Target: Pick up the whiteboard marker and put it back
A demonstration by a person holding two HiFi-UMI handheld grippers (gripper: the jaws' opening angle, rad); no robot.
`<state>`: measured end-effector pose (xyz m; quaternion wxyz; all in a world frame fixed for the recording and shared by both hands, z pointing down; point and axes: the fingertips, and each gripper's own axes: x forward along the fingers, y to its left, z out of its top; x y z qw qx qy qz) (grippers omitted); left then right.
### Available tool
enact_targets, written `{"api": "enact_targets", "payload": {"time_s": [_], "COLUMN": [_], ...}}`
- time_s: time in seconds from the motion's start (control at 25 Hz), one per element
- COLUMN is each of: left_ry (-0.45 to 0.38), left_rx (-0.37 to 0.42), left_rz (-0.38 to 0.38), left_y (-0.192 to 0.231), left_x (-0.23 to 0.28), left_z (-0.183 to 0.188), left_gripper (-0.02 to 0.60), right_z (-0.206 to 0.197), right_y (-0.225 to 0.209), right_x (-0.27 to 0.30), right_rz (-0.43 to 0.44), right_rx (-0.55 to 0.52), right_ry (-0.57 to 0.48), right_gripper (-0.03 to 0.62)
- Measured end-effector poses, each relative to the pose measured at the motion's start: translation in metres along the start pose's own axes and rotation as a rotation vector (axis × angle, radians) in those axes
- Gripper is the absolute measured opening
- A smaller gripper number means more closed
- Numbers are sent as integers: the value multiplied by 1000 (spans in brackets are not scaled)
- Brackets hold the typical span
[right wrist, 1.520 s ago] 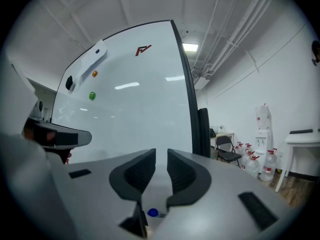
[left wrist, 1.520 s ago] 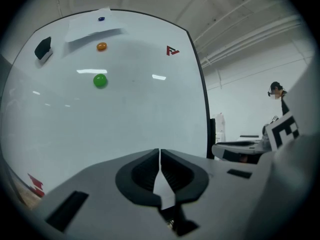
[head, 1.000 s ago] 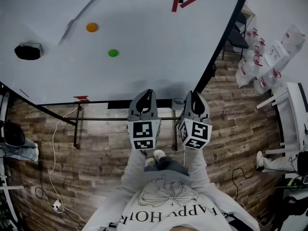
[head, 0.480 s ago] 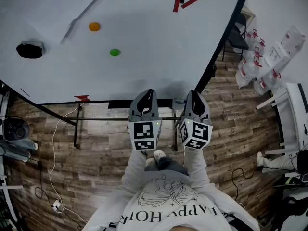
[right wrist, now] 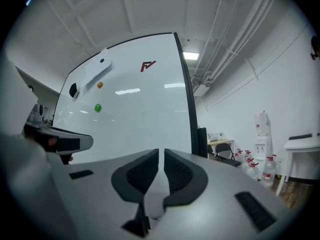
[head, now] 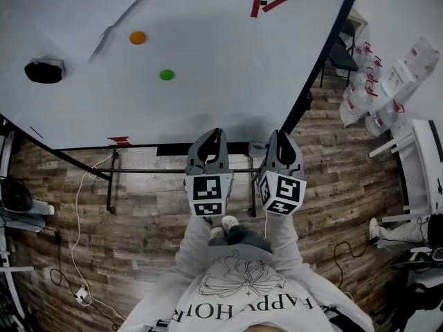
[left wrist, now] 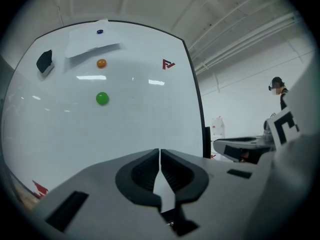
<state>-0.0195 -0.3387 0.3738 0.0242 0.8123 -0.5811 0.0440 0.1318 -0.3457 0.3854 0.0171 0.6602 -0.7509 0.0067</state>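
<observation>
Looking down from the head view, I have both grippers side by side, low in front of the whiteboard (head: 208,61), with their tips at its bottom edge. The left gripper (head: 214,134) has its fingers (left wrist: 142,171) pressed together, with only a hairline of light between them. The right gripper (head: 277,135) has its fingers (right wrist: 140,176) a thin crack apart, and nothing sits in that crack. So both are empty.

The marker is the hard part: I cannot pick it out for sure. A dark tray (head: 201,149) runs along the bottom of the board, partly hidden behind the left gripper. Just past its right end sits a small grey round thing (head: 257,146), between the two grippers and right beside the right one. My guess is that this could be the marker seen end on, or its holder.

If that is right, the right gripper is nearer and would need to go a little to its left. If the marker lies in the tray instead, it would point side to side — so the fingers should close across it.
</observation>
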Motion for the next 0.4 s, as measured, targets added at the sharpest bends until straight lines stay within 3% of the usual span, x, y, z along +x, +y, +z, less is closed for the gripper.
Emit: {"api": "enact_targets", "payload": {"time_s": [0.4], "left_ry": [3], "left_rx": [0], "left_rz": [-3], "left_y": [1], "left_x": [0], "left_z": [-1], "left_gripper": [9], "right_z": [1], "right_y": [-2], "right_x": [0], "right_rz": [-6], "right_rx": [8], "right_ry": [-3], "right_gripper": [32]}}
